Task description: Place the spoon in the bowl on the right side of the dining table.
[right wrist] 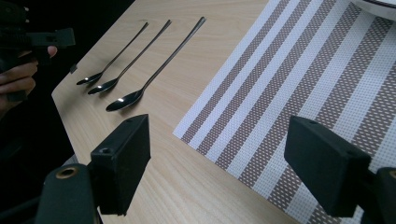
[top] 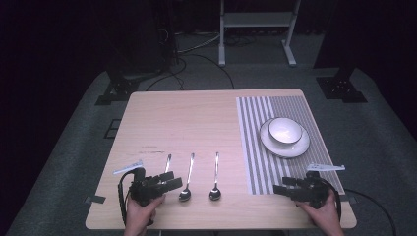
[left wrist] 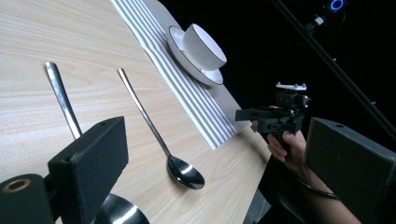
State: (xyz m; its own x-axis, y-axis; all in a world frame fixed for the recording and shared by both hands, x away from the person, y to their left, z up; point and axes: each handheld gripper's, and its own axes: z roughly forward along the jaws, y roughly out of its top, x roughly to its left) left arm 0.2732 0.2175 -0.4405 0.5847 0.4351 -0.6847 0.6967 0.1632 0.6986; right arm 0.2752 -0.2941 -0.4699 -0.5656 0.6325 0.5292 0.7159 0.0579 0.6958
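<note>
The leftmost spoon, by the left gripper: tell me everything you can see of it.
The leftmost spoon is slim, polished metal, with a long thin handle and a small oval bowl. It lies flat on the bare wooden table, handle pointing away from the person, parallel to the two other spoons to its right, and apart from them. The left gripper sits over its bowl end, hiding it from above; the jaws stand open, and I cannot tell whether they touch it.

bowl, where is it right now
The bowl sits on a plate on the striped placemat, right side of the table in the high view.
</note>
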